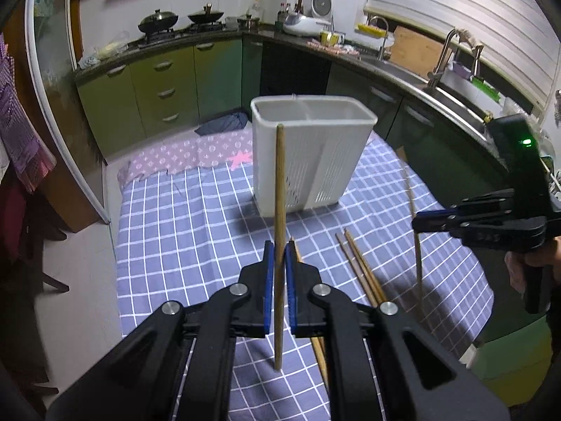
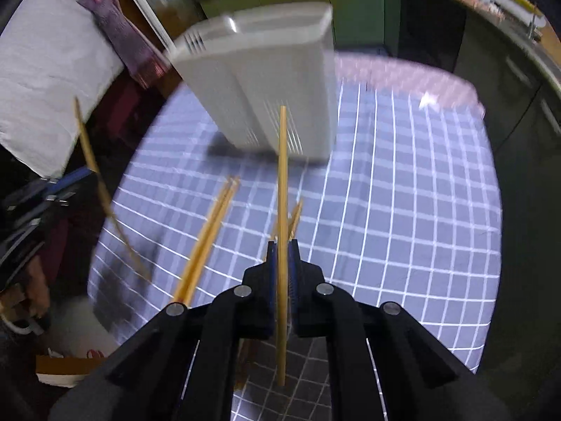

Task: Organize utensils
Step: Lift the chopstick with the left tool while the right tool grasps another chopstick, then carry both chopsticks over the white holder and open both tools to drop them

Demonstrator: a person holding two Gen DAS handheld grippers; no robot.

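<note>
Presently left gripper (image 1: 279, 256) and right gripper (image 2: 282, 258) each clamp one chopstick (image 1: 279, 217) upright, fingers nearly closed. Judged: centre each tip over the white utensil holder (image 1: 312, 154) at 12 o'clock before releasing; loose chopsticks (image 1: 361, 266) remain on the tabletop (image 1: 182, 224).

chopsticks (image 1: 279, 210): matt wood | utensil holder (image 1: 315, 161): white slotted plastic | tablecloth (image 1: 196, 231): checked cloth

One white holder (image 1: 312, 154) with two compartments. Two grippers — left gripper (image 1: 279, 256) and right gripper (image 2: 283, 256) — each clamping one chopstick: (image 1: 279, 210) and (image 2: 282, 182). At least three more chopsticks (image 1: 361, 268) lie on the cloth — exact count unclear.
</note>
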